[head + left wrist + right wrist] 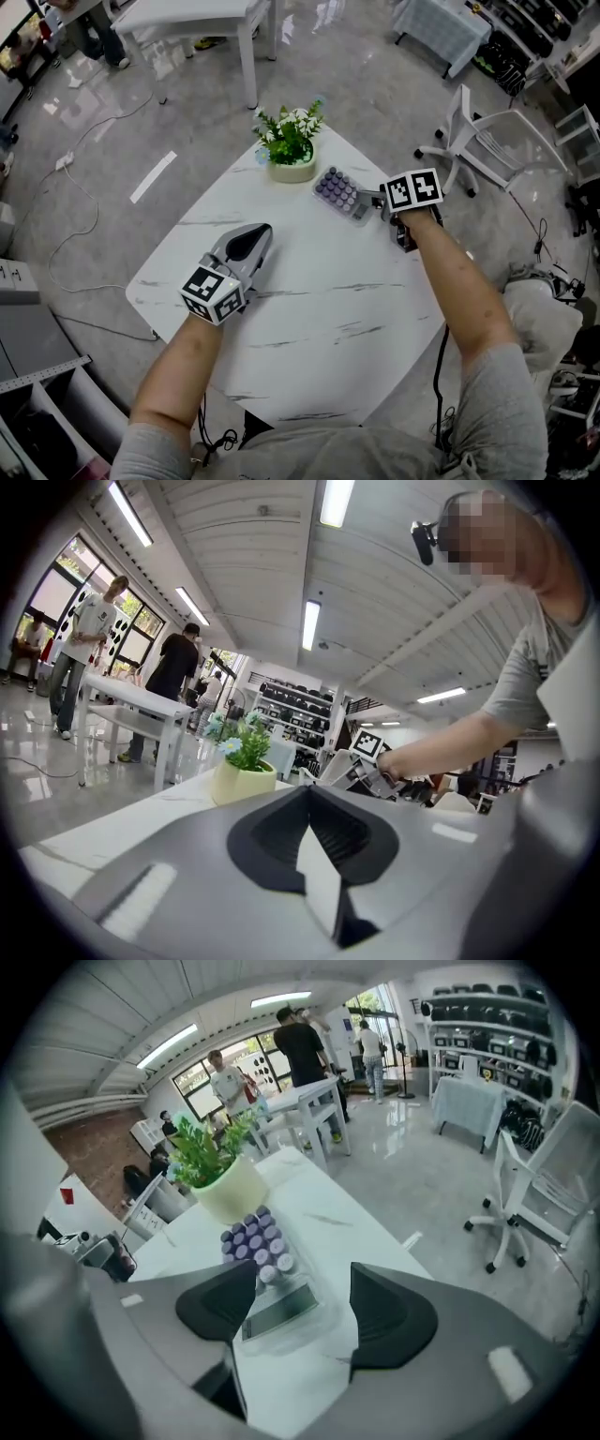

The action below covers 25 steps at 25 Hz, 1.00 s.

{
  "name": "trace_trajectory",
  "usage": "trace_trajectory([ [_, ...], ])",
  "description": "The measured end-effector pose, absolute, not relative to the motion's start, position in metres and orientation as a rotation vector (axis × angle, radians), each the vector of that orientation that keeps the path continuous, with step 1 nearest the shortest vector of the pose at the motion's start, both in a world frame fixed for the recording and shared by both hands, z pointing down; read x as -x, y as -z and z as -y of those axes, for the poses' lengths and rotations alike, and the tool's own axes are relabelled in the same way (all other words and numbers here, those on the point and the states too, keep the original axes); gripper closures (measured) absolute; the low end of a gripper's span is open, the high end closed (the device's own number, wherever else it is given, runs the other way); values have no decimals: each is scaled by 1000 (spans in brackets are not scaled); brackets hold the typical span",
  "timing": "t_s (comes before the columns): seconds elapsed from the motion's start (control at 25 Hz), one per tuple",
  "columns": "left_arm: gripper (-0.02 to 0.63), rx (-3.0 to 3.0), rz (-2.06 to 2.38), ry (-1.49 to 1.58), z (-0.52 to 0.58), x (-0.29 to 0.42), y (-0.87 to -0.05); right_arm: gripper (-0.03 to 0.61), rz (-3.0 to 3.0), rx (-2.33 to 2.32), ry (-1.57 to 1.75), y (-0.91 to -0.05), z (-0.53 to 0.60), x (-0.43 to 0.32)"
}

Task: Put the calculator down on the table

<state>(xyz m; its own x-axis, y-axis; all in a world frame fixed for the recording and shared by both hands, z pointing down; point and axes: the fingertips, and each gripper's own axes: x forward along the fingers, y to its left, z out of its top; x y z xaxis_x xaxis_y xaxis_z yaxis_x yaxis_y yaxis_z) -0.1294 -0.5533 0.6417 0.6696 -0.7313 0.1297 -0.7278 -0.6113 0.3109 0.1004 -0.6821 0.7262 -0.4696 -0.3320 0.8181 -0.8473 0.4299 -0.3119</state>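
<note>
- One calculator [342, 194]: lies flat on the white marbled worktop [309, 309], at its far side, just beside the plant pot. Purple round keys face up, with the display at the end nearer the right tool.
- One potted plant [292, 164]: cream pot, green leaves, small white flowers, upright at the worktop's far edge.
- Two tools, one per hand, each with one marker cube.
- Right tool [302, 1283]: jaws wide apart and angled down at the calculator. The display end sits in the gap between the two pads, and neither pad presses on it. The calculator is released and rests on the worktop.
- Left tool [255, 239]: jaws closed together with nothing between them. It is low over the worktop's left half, well apart from the calculator, pointing roughly level toward the plant. Can't tell if it touches the surface.
- Nothing else on this worktop apart from these two things.
- Floor around it: one white chair [487, 141] off to the right, one white table [187, 19] farther back.
</note>
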Motion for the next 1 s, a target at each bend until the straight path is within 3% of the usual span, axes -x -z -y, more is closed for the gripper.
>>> trace_trajectory([
  [0.36,552,-2562,1166,67,537,140,-605,284,2209,-1058,-913,-661,668,-88],
  [0.76,551,-2623,1166,83,474,177,-512,290,2480,-1179,-717,-530,591,-61],
  [1.0,552,-2694,1176,81,425,192,-446,407,2611,-1223,-560,-446,519,-43],
])
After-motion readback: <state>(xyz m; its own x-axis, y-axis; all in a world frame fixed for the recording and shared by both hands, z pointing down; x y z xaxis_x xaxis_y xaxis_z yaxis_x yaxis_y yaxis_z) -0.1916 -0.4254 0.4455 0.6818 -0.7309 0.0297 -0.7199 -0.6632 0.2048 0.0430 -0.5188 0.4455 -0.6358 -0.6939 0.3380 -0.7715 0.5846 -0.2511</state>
